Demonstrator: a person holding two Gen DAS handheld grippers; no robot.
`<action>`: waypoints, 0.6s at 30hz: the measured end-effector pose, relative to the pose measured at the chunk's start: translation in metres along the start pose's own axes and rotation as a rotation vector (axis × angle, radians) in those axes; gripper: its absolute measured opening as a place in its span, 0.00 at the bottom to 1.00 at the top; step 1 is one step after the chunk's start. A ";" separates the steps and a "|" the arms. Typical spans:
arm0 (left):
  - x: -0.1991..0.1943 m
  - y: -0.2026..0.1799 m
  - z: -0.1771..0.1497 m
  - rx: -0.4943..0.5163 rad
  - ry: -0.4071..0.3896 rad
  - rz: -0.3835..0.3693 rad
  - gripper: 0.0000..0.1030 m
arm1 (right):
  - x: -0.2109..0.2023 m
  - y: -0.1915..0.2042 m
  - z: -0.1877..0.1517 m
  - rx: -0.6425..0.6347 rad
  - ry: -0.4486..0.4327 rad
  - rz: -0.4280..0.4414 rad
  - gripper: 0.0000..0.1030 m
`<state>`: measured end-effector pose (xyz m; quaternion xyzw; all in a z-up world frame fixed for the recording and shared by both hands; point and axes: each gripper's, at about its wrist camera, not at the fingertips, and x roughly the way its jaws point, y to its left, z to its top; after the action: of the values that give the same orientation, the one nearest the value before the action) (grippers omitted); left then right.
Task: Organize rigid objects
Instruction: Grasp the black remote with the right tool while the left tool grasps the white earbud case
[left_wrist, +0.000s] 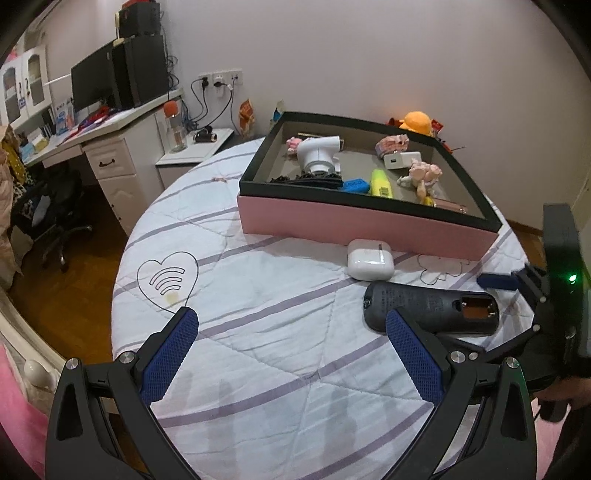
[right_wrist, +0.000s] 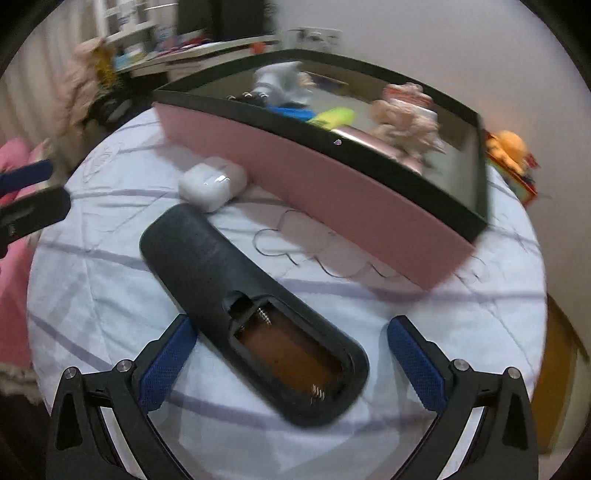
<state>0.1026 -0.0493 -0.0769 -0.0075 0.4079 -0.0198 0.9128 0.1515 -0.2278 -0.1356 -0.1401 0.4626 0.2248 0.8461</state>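
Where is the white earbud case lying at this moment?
In both wrist views the white earbud case lies on the striped quilt, just outside the pink box's near wall, beside the far end of the black remote.

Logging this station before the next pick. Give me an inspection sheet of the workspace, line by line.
Surface: round table under a white quilted cover with purple stripes.
Job's things: black remote control lying back up, battery bay open and empty; white earbud case beside it; pink box with black rim already holding a white handheld fan, yellow highlighter, white charger and pink figurines.
Clutter: orange plush behind the box.
Grippers: left gripper open over bare cover; right gripper open, straddling the remote's battery end.
Cables: black cords at the wall sockets.
Surroundings: white desk with monitor, office chair, wood floor.
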 end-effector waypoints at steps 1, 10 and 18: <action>0.003 0.000 0.000 -0.002 0.006 0.005 1.00 | 0.002 -0.001 0.002 -0.016 0.002 0.014 1.00; 0.015 -0.003 0.000 -0.005 0.033 0.013 1.00 | -0.008 0.011 -0.002 -0.085 -0.032 0.068 0.77; 0.011 -0.003 -0.002 0.001 0.025 0.006 1.00 | -0.019 0.033 -0.014 -0.122 -0.028 0.105 0.56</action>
<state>0.1085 -0.0530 -0.0861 -0.0055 0.4193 -0.0172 0.9077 0.1159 -0.2101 -0.1276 -0.1640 0.4430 0.2988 0.8292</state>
